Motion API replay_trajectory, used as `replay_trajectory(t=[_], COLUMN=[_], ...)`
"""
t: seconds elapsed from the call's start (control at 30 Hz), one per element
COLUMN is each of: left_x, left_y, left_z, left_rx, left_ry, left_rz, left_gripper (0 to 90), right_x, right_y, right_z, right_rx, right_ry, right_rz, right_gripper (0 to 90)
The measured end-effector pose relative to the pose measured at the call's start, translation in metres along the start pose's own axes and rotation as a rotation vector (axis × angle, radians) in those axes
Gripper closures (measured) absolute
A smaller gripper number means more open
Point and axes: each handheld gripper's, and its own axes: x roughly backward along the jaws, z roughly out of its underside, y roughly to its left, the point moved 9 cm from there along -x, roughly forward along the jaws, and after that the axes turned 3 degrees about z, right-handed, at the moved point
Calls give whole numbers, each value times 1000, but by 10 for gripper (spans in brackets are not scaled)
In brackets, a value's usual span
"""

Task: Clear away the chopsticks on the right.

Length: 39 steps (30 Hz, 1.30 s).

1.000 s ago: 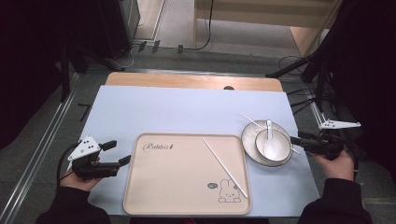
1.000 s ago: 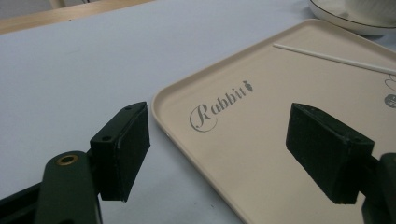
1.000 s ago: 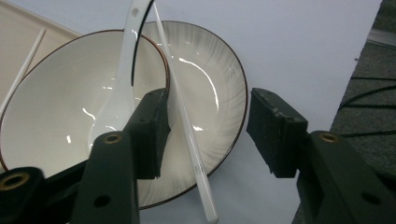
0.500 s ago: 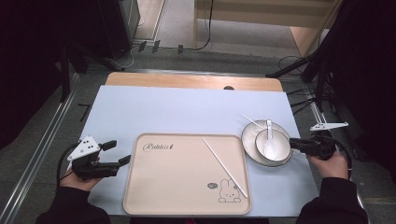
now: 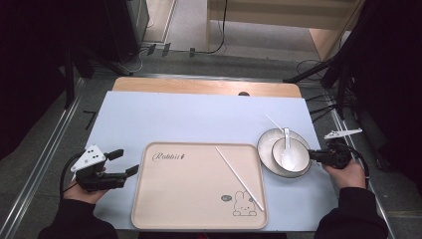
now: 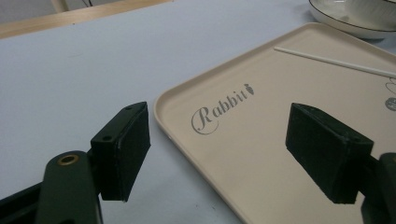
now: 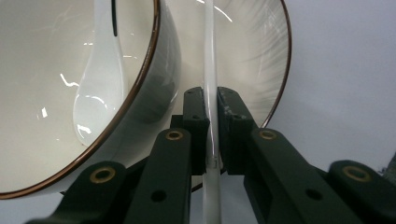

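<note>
At the worktop's right edge, the right gripper (image 7: 211,135) has its jaws pinching a white chopstick (image 7: 209,56) lying across the plate (image 7: 266,60) beside the bowl (image 7: 70,93), likely to lift it. The left gripper (image 6: 233,149) waits, jaws spread, beside the tray (image 6: 261,135), which carries the other chopstick (image 5: 239,171).

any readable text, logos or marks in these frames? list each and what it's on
"Rabbit" in dark script, with a small carrot mark after it, on the tray near its far left corner.
A round mark beside the rabbit drawing at the tray's near right corner: too small to read.
Nothing to read on the bowl, plate or spoon.
</note>
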Motion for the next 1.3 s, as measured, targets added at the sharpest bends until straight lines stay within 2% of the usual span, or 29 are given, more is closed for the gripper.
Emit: replay_trajectory(t=[0.07, 0.2, 0.23, 0.3, 0.37, 0.47, 0.6, 0.87, 1.0, 1.13, 1.3], left_x=[0, 0, 0, 0, -1, 0, 0, 0, 0, 0, 0], left_y=[0, 0, 0, 0, 0, 0, 0, 0, 0, 1, 1], left_z=[0, 0, 0, 0, 0, 0, 0, 0, 0, 0, 0], left_rx=[0, -1, -1, 2, 2, 2, 2, 5, 5, 5, 2], left_ry=[2, 2, 2, 3, 3, 3, 2, 0, -1, 0, -1], left_rz=[1, 0, 0, 1, 2, 1, 1, -2, -2, -4, -4], left_gripper=[222, 222, 222, 222, 222, 222, 222, 222, 222, 222, 222], right_x=[1, 2, 3, 5, 7, 12, 21, 50, 61, 71, 75], right_y=[0, 1, 0, 2, 2, 2, 0, 5, 15, 28, 50], right_z=[0, 0, 0, 0, 0, -4, -11, -28, -36, -44, -48], right_rx=[-3, -42, -57, -133, -163, -167, -167, -209, -203, -202, -177], right_ry=[5, 10, 17, 46, 64, 50, -2, -99, -121, -150, -159], right_rz=[-4, -24, -30, -72, -81, -61, -17, 46, 84, 91, 90], right_gripper=[837, 843, 845, 846, 847, 847, 848, 848, 849, 849, 849])
